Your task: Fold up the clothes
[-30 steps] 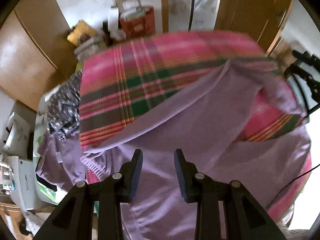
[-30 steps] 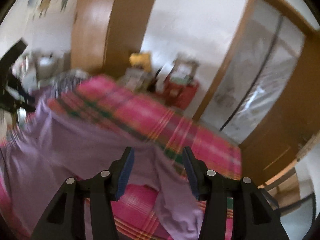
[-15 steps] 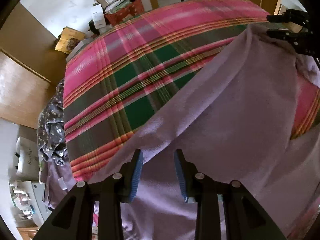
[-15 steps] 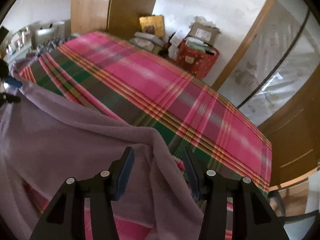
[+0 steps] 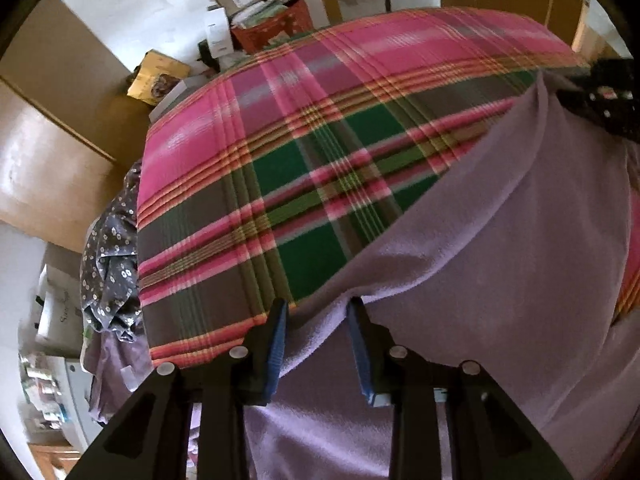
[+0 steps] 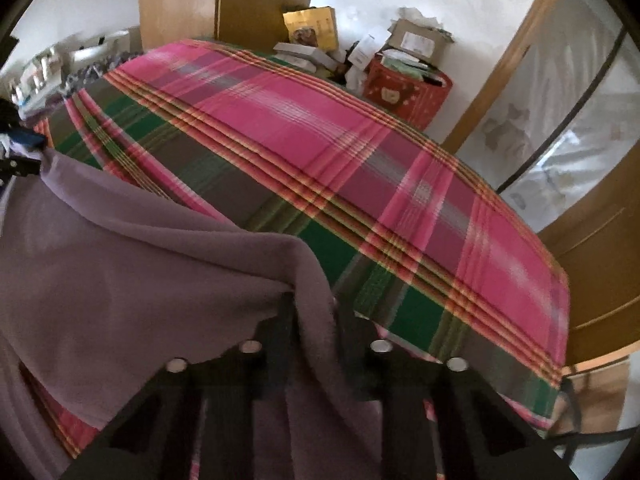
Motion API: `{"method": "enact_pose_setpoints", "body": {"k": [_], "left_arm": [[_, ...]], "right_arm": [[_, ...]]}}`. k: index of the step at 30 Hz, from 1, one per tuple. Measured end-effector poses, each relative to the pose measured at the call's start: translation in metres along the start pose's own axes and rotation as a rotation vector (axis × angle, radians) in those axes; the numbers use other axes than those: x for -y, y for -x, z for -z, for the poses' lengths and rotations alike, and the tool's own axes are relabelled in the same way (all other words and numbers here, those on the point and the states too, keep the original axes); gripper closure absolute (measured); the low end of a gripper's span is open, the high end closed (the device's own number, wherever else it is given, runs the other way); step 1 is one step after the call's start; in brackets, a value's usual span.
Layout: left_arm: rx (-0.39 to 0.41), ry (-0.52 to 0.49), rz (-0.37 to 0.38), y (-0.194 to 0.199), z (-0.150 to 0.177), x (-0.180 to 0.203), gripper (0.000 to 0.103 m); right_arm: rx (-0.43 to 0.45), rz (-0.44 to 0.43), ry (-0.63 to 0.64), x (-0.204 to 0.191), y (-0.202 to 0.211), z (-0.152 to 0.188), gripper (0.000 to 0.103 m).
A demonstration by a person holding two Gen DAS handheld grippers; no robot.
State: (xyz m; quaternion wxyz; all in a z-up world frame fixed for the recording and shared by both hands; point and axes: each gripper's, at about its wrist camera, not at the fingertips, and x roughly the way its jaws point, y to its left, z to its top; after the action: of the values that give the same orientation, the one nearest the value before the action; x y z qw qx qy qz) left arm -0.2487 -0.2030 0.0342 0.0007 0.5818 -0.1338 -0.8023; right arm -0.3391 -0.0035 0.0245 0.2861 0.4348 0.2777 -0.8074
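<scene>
A purple fleece garment [image 5: 500, 240] lies rumpled across a pink and green plaid cover [image 5: 280, 160], with its upper edge running as a ridge between my two grippers. My left gripper [image 5: 316, 308] points steeply down at that edge. Its jaws stand apart, and cloth lies between the blue pads without being squeezed. In the right wrist view the garment [image 6: 140, 260] rises into a fold. My right gripper [image 6: 316, 300] is closing its jaws on that fold and pinches it. Each gripper shows in the other's view, the right gripper [image 5: 600, 92] and the left gripper [image 6: 16, 148].
The plaid cover [image 6: 320, 140] ends at an edge on the right. A red box [image 6: 408, 92], cardboard boxes and a yellow package [image 5: 160, 76] stand past the far edge. A dark flowered cloth [image 5: 108, 272] hangs off the left side. Wooden doors stand around.
Both grippers have come down close to the purple garment. The right jaws have narrowed from wide apart onto the cloth fold. The left jaws keep the same gap.
</scene>
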Motion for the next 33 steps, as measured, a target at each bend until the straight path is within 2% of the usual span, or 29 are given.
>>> {"method": "enact_pose_setpoints", "body": {"k": [3,7,9,13,18,22,25,27,28,29,30,33], "left_arm": [[0.027,0.022,0.073,0.006,0.005,-0.004,0.071],[0.075,0.007,0.099,0.023,0.015,-0.003,0.071],[0.086,-0.043,0.086,0.030,0.022,0.006,0.071],[0.096,-0.167,-0.007,0.026,0.028,0.029,0.071],[0.088,-0.172,0.007,0.012,0.022,0.031,0.071],[0.115,-0.250,-0.052,0.010,0.024,0.042,0.071],[0.116,-0.257,-0.061,0.009,0.021,0.041,0.071],[0.118,-0.231,-0.049,0.010,0.019,0.037,0.071],[0.122,-0.218,-0.053,0.009,0.018,0.034,0.078],[0.126,-0.206,-0.060,0.009,0.017,0.033,0.094],[0.134,-0.193,-0.060,0.009,0.016,0.030,0.099],[0.154,-0.152,-0.043,0.011,0.010,0.020,0.100]], "right_arm": [[0.003,0.013,0.008,-0.002,-0.003,-0.001,0.091],[0.011,-0.036,-0.084,0.010,-0.006,-0.002,0.091],[0.011,-0.064,-0.142,0.018,-0.008,-0.003,0.091],[0.018,-0.076,-0.167,0.021,-0.009,-0.006,0.090],[0.030,-0.057,-0.159,0.020,-0.013,-0.007,0.085],[0.048,-0.048,-0.134,0.018,-0.012,-0.005,0.084],[0.054,-0.054,-0.130,0.019,-0.013,-0.004,0.085],[0.061,-0.058,-0.131,0.019,-0.012,-0.004,0.090],[0.067,-0.060,-0.136,0.019,-0.011,-0.004,0.090],[0.074,-0.060,-0.141,0.020,-0.010,-0.004,0.092],[0.080,-0.059,-0.146,0.020,-0.010,-0.005,0.092],[0.092,-0.036,-0.145,0.019,-0.008,-0.009,0.093]]}}
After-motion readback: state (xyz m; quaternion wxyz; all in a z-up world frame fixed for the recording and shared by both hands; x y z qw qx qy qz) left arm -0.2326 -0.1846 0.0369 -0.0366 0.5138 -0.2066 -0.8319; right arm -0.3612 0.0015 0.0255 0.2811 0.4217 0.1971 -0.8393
